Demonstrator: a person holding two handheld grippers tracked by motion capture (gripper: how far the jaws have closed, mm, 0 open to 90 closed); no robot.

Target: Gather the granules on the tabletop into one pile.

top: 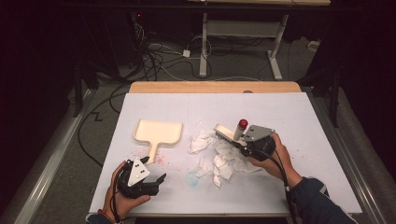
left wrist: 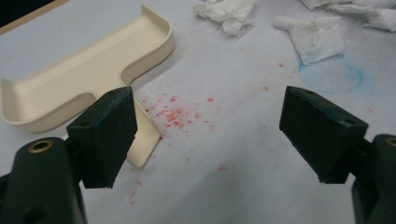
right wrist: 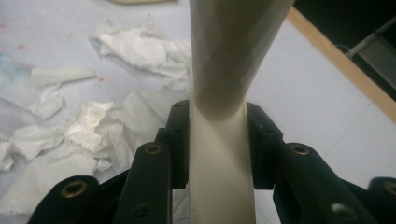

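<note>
The right tongs [top: 243, 142] are clamped on the cream handle of a small hand brush [top: 226, 134], seen right of centre in the high view. The brush is pale cream plastic, with a flat head pointing toward the upper left over the paper scraps; whether its bristles touch them cannot be told. In the right gripper view the handle [right wrist: 219, 154] rises between the two black pads and widens toward the top of the frame. A red-capped cylinder [top: 241, 128] stands up just beside the brush.

The torn white paper scraps [top: 219, 156] lie in a loose heap at the centre of the desk. The matching cream dustpan [top: 158, 133] lies left of centre, its handle pointing toward the lower edge. The left tongs [top: 156, 179] stand apart at lower left, holding nothing, with the dustpan handle [left wrist: 144, 140] just past one pad.

The desk [top: 299, 121] is covered in white, marked with red specks [left wrist: 175, 114] near the dustpan handle and a faint blue smudge [left wrist: 331, 77]. A wooden edge shows along its far side. Beyond it, the room is dark, with cables [top: 154, 58] on grey floor and the legs of another table [top: 243, 30].
</note>
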